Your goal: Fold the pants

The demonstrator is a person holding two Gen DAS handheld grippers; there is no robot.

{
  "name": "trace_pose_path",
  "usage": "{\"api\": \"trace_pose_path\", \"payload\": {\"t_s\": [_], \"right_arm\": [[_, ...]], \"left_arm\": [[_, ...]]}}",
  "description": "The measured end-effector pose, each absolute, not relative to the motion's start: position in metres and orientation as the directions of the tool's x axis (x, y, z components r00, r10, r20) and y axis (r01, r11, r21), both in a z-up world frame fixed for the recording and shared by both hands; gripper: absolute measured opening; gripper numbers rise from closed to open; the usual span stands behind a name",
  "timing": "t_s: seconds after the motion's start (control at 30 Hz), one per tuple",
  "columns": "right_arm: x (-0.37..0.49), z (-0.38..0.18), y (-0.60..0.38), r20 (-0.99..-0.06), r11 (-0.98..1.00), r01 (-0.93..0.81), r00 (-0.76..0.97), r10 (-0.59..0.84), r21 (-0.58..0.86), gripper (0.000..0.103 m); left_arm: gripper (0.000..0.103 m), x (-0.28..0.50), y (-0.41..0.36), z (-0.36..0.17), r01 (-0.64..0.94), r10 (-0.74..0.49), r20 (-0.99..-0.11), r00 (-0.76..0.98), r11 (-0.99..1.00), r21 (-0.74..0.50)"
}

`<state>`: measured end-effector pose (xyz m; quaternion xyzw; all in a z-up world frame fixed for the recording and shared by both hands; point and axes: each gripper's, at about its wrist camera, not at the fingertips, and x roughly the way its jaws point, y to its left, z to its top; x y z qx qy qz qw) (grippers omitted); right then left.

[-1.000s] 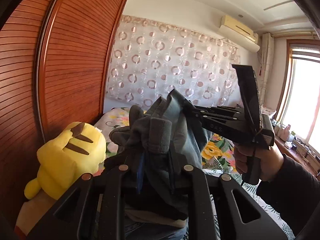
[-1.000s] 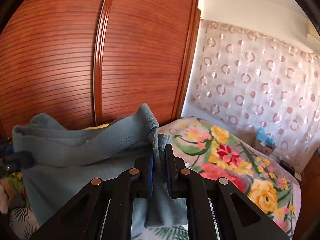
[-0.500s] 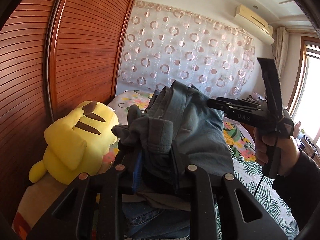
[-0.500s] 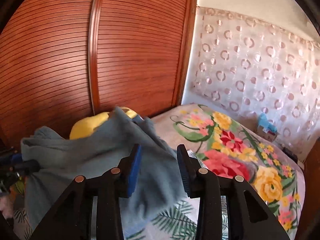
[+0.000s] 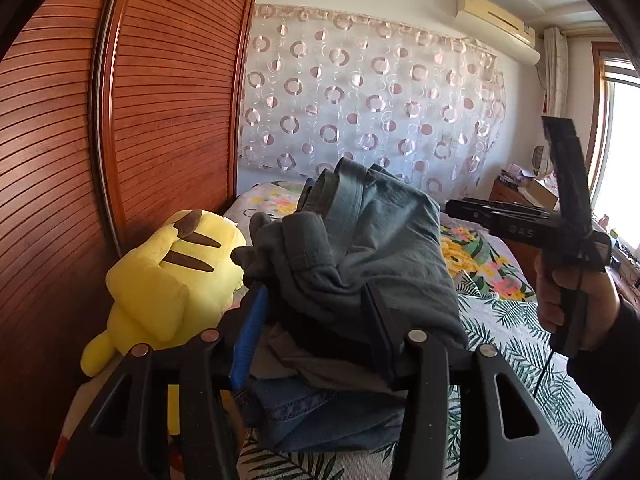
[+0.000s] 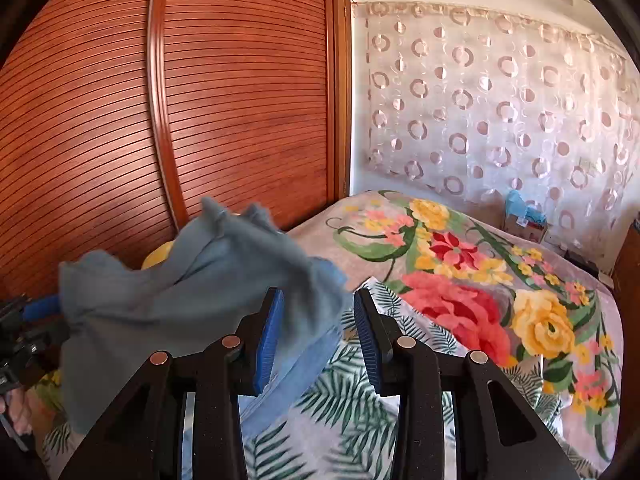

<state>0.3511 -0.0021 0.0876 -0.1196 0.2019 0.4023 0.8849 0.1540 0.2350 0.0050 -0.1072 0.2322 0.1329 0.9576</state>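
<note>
Changed since a second ago: right gripper has let go of the grey pants and its fingers now stand well apart, holding nothing; the freed cloth edge hangs loose and blurred just ahead of them.

Item 1, left gripper: fingers remain closed on a thick bunched wad of the grey pants, gripped between the blue pad on one side and the black one on the other.

Item 2, grey pants: raised off the bed, bundled above the left gripper, folds and a hem band uppermost. From the right wrist view the cloth drapes from the left gripper at far left toward the open right fingers.

Item 3, blue denim garment: lying on the bed beneath the held pants.

Item 4, yellow plush toy: resting beside the wooden slatted wardrobe door, just left of the pants.

Item 5, bed: floral and leaf-print cover.

Item 6, circle-patterned curtain: on the far wall.

Item 7, right hand: wrapped round the right gripper's handle, seen in the left wrist view.
</note>
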Motion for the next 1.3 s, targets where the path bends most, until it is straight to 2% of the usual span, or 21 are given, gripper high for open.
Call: {"api": "trace_pose_path", "payload": {"t_s": [0.07, 0.13, 0.2, 0.27, 0.4, 0.7, 0.9, 1.1, 1.3], "right_arm": [[0.338, 0.084, -0.011, -0.452, 0.644, -0.764, 0.591, 0.669, -0.046, 0.038], [0.326, 0.084, -0.018, -0.448, 0.641, -0.766, 0.589, 0.672, -0.046, 0.038], [0.315, 0.085, -0.026, -0.444, 0.637, -0.769, 0.586, 0.678, -0.043, 0.038], [0.305, 0.085, -0.033, -0.441, 0.637, -0.770, 0.588, 0.678, -0.047, 0.038], [0.285, 0.083, -0.049, -0.435, 0.640, -0.767, 0.591, 0.679, -0.043, 0.038], [0.241, 0.081, -0.085, -0.423, 0.662, -0.749, 0.607, 0.673, -0.022, 0.038], [0.210, 0.076, -0.110, -0.418, 0.691, -0.723, 0.632, 0.653, -0.014, 0.056], [0.175, 0.068, -0.143, -0.422, 0.748, -0.663, 0.677, 0.603, 0.005, 0.062], [0.135, 0.064, -0.178, -0.420, 0.825, -0.565, 0.746, 0.517, 0.012, 0.064]], "left_arm": [[0.060, 0.151, 0.233, 0.006, -0.299, 0.200, -0.476, 0.856, 0.944, -0.140], [0.086, 0.145, 0.231, 0.007, -0.290, 0.193, -0.466, 0.863, 0.946, -0.147], [0.089, 0.138, 0.230, 0.010, -0.272, 0.174, -0.456, 0.873, 0.949, -0.159], [0.102, 0.135, 0.226, 0.011, -0.279, 0.184, -0.470, 0.863, 0.950, -0.141], [0.103, 0.129, 0.215, 0.015, -0.273, 0.202, -0.470, 0.859, 0.958, -0.086], [0.103, 0.113, 0.190, 0.019, -0.213, 0.154, -0.475, 0.866, 0.974, -0.074], [0.103, 0.104, 0.173, 0.019, -0.182, 0.128, -0.475, 0.871, 0.981, -0.070], [0.103, 0.102, 0.144, 0.013, -0.154, 0.110, -0.493, 0.863, 0.987, -0.050], [0.103, 0.095, 0.111, 0.012, -0.077, 0.032, -0.496, 0.868, 0.995, -0.070]]}}
